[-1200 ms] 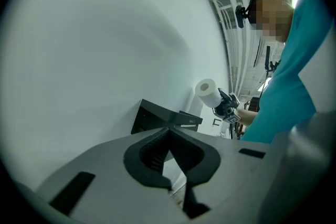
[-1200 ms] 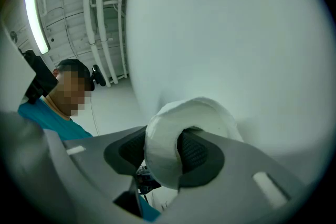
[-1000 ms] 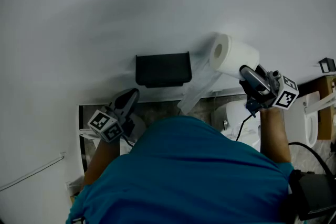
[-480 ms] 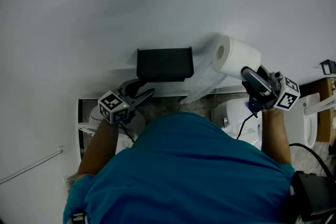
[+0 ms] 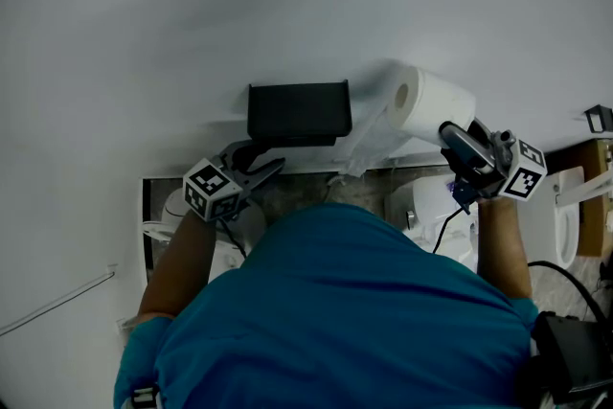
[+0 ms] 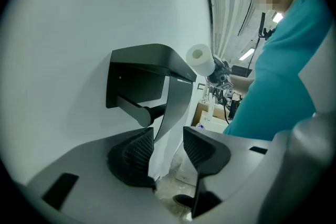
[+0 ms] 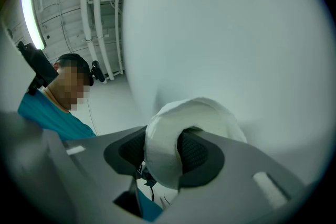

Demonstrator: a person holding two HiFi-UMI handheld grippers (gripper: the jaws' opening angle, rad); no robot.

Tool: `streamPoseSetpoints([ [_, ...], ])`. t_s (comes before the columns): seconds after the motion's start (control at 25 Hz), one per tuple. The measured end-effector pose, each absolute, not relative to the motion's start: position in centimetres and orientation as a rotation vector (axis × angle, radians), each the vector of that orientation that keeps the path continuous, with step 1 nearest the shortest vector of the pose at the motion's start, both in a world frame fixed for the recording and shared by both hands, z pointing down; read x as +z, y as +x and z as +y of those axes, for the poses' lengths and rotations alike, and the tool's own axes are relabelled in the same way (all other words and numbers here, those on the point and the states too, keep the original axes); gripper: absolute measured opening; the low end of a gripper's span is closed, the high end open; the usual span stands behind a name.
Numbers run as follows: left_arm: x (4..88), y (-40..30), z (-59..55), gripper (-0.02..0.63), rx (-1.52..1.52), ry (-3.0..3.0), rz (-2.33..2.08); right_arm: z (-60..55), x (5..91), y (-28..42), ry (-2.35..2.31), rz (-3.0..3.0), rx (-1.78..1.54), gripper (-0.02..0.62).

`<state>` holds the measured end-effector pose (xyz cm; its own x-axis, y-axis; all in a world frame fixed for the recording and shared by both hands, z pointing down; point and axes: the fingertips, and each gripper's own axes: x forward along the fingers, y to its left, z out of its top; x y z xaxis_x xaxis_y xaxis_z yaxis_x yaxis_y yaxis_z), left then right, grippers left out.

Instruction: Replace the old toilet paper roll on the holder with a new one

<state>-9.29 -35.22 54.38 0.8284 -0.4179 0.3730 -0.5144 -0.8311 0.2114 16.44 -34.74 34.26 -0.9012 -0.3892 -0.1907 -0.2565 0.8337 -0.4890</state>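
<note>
**Spotter A:** Your right tongs (image 5: 450, 134) are clamped on the new roll (image 5: 436, 102). They pinch its paper wall with one pad inside the core. You hold it up close to the wall (image 5: 192, 14), just right of the black holder (image 5: 299, 113).

**Spotter B:** Your left tongs (image 5: 263, 158) have just been opening. They stand wide apart with nothing gripped, right under the holder's lower edge. From there the spindle (image 6: 135, 109) looks bare, and the old roll is in no view.

**Spotter A:** Watch the loose tail (image 5: 369, 141). It hangs from the roll down past the holder's right side. If you slide the roll in as it is, I think the tail can bunch between roll and cover, or tear.

**Spotter B:** Your grip is the other worry. You pinch only one side of the roll, so it can pivot or squash when the core meets the spindle tip. A crooked core would likely jam rather than slide on.

**Spotter A:** Your left tongs sit close to the holder too. Lift them carelessly and you could knock the cover or block the roll's path.

**Spotter B:** I'd say use them to steady the cover or gather the tail before you bring the roll across.
</note>
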Motion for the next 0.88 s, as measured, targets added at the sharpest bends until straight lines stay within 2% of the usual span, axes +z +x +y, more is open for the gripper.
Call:
streamPoseSetpoints([
  [0.16,53.5,-8.4,-33.9,0.163,0.456,2.750,-0.633,-34.3,34.1,16.7,-0.478,2.739,-0.666,0.160],
  [0.28,52.1,-7.7,-32.3,0.053,0.444,2.748,-0.539,-34.3,33.9,17.1,-0.477,2.743,-0.665,0.160],
  [0.52,49.0,-7.7,-29.4,0.072,0.244,2.673,-0.310,-34.7,37.8,16.5,-0.527,2.841,-0.672,0.160],
  [0.68,50.3,-8.2,-29.6,0.072,0.262,2.636,-0.334,-35.0,43.5,15.1,-0.543,2.895,-0.740,0.160],
  [0.88,47.9,-7.4,-29.3,0.072,0.302,2.632,-0.350,-34.9,45.3,14.7,-0.480,2.905,-0.847,0.160],
])
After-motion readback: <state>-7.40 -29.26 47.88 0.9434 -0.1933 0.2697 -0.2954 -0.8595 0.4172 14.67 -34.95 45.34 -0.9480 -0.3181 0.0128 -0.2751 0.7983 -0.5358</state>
